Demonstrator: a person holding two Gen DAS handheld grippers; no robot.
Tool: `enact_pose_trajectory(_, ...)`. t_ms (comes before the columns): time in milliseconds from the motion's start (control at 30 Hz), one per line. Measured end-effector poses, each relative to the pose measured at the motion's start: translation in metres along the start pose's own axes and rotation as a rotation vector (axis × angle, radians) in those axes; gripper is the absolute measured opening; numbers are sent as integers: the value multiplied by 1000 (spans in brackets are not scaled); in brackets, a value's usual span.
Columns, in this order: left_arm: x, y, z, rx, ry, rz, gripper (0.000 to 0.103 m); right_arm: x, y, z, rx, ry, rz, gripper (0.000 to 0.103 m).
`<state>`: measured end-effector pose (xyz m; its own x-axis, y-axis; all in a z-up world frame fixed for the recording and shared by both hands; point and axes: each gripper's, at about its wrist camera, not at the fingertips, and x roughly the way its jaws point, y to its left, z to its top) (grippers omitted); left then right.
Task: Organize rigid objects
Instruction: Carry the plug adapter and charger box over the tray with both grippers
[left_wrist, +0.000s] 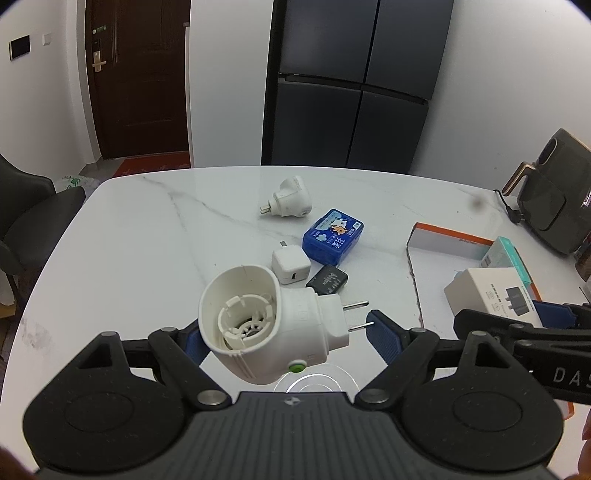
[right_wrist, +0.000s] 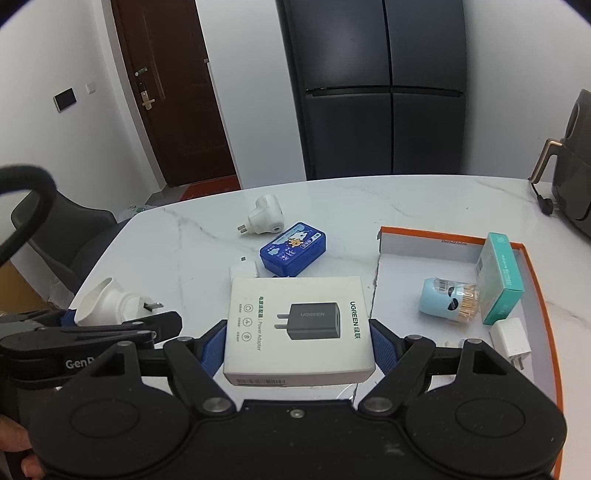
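My left gripper (left_wrist: 286, 326) holds a white plug-in device with two prongs (left_wrist: 269, 321) above the marble table (left_wrist: 140, 236); the left pad touches it, the right pad stands just off the prongs. It also shows in the right wrist view (right_wrist: 110, 302). My right gripper (right_wrist: 297, 343) is shut on a white UGREEN adapter box (right_wrist: 299, 328), held at the left edge of the orange-rimmed tray (right_wrist: 413, 243). On the table lie a second white plug-in device (left_wrist: 290, 199), a blue case (left_wrist: 332, 236), a white cube charger (left_wrist: 290, 266) and a black adapter (left_wrist: 328, 280).
The tray holds a teal box (right_wrist: 498, 278), a light-blue toothpick holder (right_wrist: 448, 306) and a white charger (right_wrist: 511, 341). An air fryer (left_wrist: 550, 195) stands at the table's right end. A dark chair (left_wrist: 26, 218) is at the left; a fridge (left_wrist: 351, 81) stands behind.
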<state>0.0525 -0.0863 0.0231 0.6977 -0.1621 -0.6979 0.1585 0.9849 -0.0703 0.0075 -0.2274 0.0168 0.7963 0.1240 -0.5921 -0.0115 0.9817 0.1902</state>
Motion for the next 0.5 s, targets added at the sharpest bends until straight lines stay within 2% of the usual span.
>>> enact_pose_trajectory(500, -13, -6, -9, 11, -3, -13, 87, -19, -7, -13, 15, -7, -10, 92)
